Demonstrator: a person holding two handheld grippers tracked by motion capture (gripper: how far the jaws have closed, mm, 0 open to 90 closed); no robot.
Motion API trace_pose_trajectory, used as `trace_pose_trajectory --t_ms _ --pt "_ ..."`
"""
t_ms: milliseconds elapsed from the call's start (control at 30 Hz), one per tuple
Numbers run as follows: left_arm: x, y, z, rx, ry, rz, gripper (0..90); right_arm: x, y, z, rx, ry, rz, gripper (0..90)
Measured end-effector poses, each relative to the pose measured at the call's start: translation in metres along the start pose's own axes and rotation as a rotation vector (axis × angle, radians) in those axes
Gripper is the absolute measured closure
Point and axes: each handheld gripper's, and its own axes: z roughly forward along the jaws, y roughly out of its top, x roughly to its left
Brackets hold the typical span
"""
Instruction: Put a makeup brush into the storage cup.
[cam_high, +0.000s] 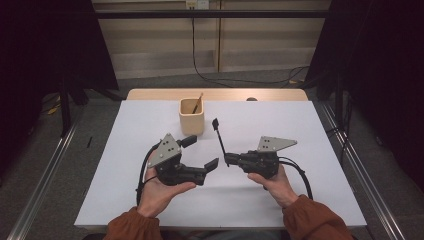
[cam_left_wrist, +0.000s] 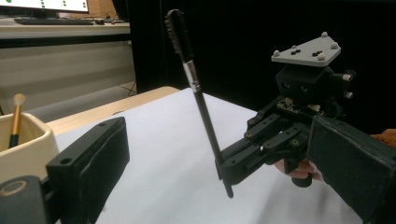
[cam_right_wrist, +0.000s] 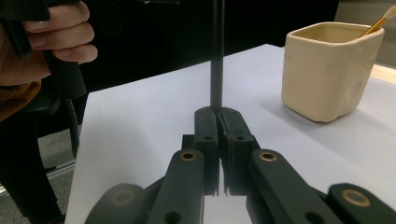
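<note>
While the right gripper (cam_high: 228, 160) pinches the black brush (cam_high: 219, 137) near its lower end, upright at table centre right of the beige cup (cam_high: 191, 116), it looks light, stiff and thin; grip the shaft. The left gripper (cam_high: 200, 152) stands spread, empty.

We are seeing our right gripper (cam_left_wrist: 227, 171) clamping a black brush (cam_left_wrist: 198, 95), tilted bristles-up over the white table (cam_left_wrist: 173, 154), between our left gripper's spread jaws.

Matt cream ceramic-looking cup (cam_high: 191, 117), black brush (cam_left_wrist: 201, 100) with shiny metal ferrule, smooth white paper-like table cover (cam_high: 280, 125)
</note>
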Motion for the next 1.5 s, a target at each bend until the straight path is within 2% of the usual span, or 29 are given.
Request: trace_pose_trajectory --t_ms 200,367,467,700,867,1067,1267,1500 --pt "-0.002 0.003 0.011 -0.006 -0.01 0.022 10.3 0.001 0.0 0.0 -0.001 0.002 0.001 86.5" --pt "0.0 0.003 0.017 -0.009 -0.019 0.009 15.1 0.0 0.0 0.0 -0.005 0.004 0.004 86.5" --pt "0.0 0.003 0.019 -0.007 -0.016 0.016 19.1 0.001 0.0 0.0 -0.006 0.006 0.002 86.5" --pt "0.003 0.003 0.026 -0.002 -0.021 -0.008 24.5 0.001 0.0 0.0 -0.005 0.009 0.004 86.5" --pt "0.004 0.004 0.031 0.014 -0.03 0.001 30.4 0.0 0.0 0.0 -0.006 0.008 0.005 86.5" --pt "0.004 0.003 0.035 0.021 -0.039 -0.002 40.6 0.001 0.0 0.0 -0.006 0.01 0.002 86.5" --pt "0.005 0.004 0.037 0.01 -0.047 -0.02 55.5 0.001 0.0 0.0 -0.006 0.011 0.001 86.5" --pt "0.007 0.003 0.037 0.002 -0.034 -0.025 68.4 0.001 0.0 0.0 -0.007 0.011 0.002 86.5"
